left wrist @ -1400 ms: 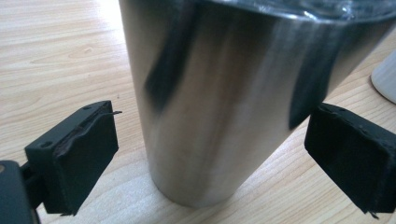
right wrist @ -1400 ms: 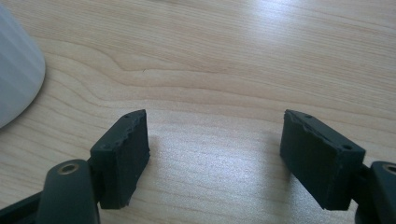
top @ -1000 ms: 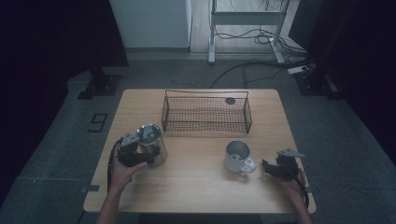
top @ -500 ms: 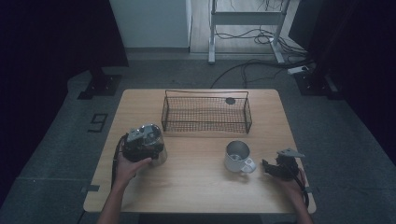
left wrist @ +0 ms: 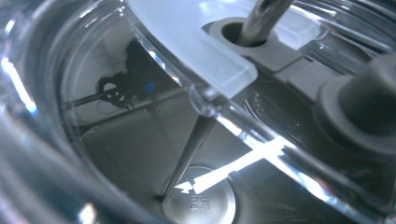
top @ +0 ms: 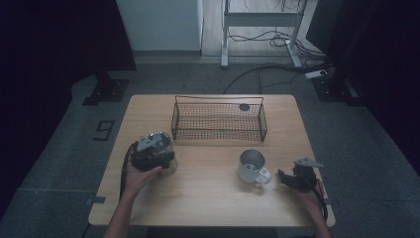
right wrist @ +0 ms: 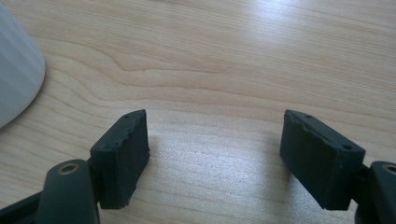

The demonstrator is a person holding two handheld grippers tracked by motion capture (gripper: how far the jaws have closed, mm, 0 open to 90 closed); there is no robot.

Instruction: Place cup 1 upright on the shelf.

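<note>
Down at the left of the high view, a clear glass jar (top: 168, 166) stands on the pale wooden table (top: 213, 198), with the left gripper (top: 151, 151) right over it. Its own view looks into the glass at a thin metal rod (left wrist: 189, 151); whether its fingers are parted, I cannot tell. Above centre sits a black wire-mesh basket (top: 218, 119). Right of centre is a white mug (top: 251, 166), and near it the right gripper (right wrist: 215, 154) rests low over the table, fingers spread wide, gripping nothing.
</note>
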